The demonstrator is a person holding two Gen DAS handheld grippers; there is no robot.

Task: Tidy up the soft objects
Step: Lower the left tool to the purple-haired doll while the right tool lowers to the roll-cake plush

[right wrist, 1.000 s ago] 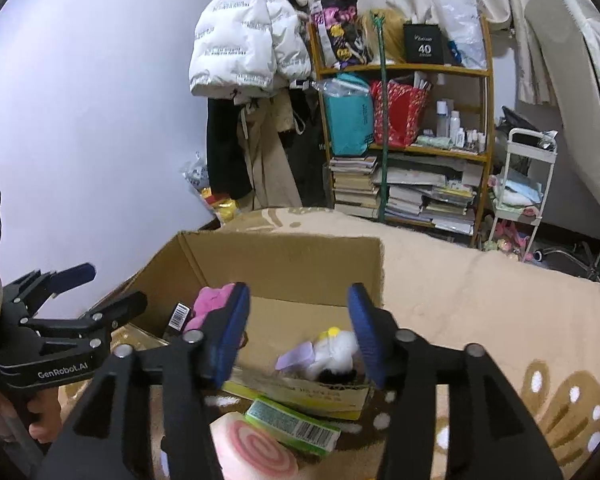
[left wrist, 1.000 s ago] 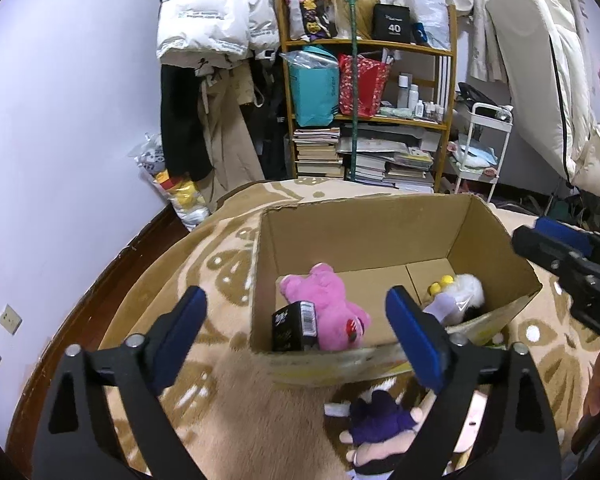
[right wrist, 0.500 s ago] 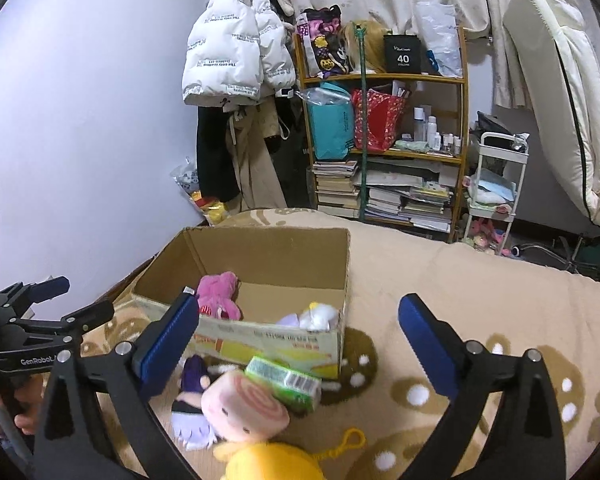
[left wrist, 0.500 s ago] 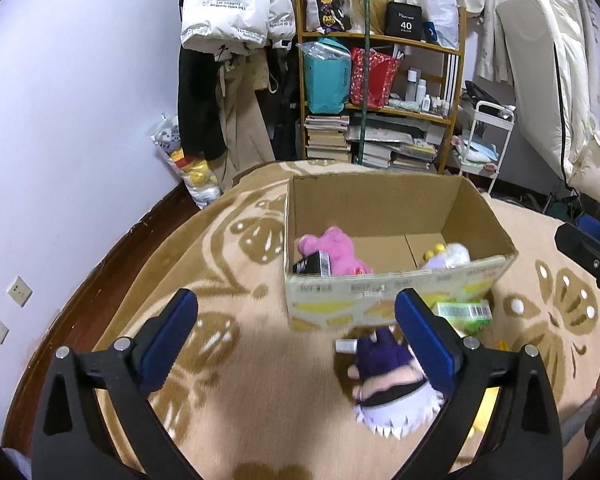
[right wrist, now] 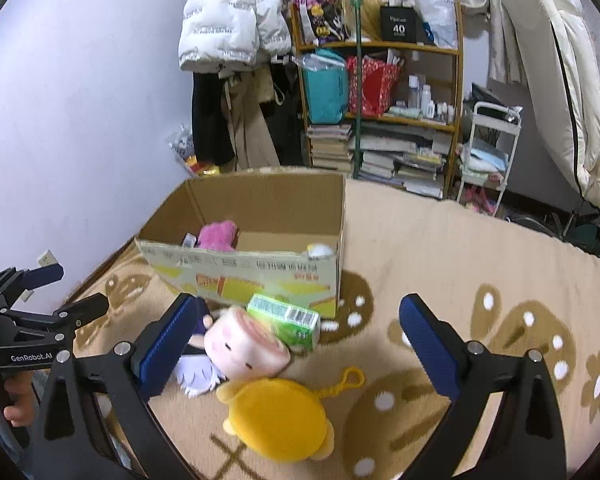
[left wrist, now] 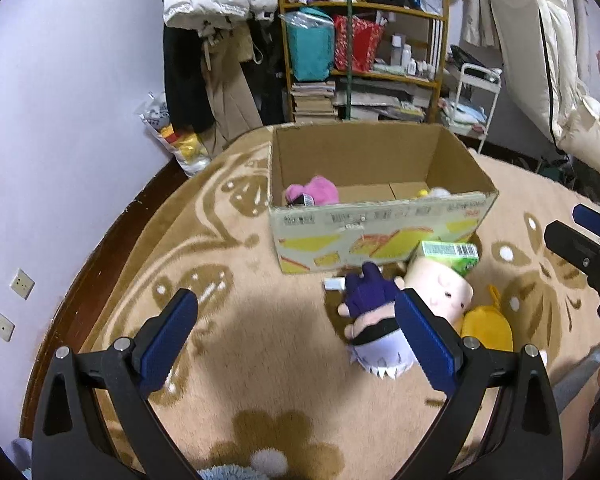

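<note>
Both grippers spread wide and empty over the rug, toys waiting by the box.

The left gripper (left wrist: 296, 340) has its jaws wide apart with nothing between the pads, and the right gripper (right wrist: 298, 346) is just as wide and just as empty. Right under them on the patterned rug (right wrist: 480, 264) lies a small pile: a purple-clad doll (left wrist: 374, 316) on its back, a pink swirl plush (right wrist: 246, 346) touching it, a yellow round plush (right wrist: 278, 416) with a clip loop just beside that, and a green carton (right wrist: 286, 320) leaning against the cardboard box (left wrist: 380, 232). Inside the box, a pink plush (left wrist: 314, 190) sits at the left end and a white-and-yellow toy (right wrist: 318, 250) peeks up at the right corner. Beyond, a wooden shelf (right wrist: 380, 92) packed with books and bags stands by the wall.
</note>
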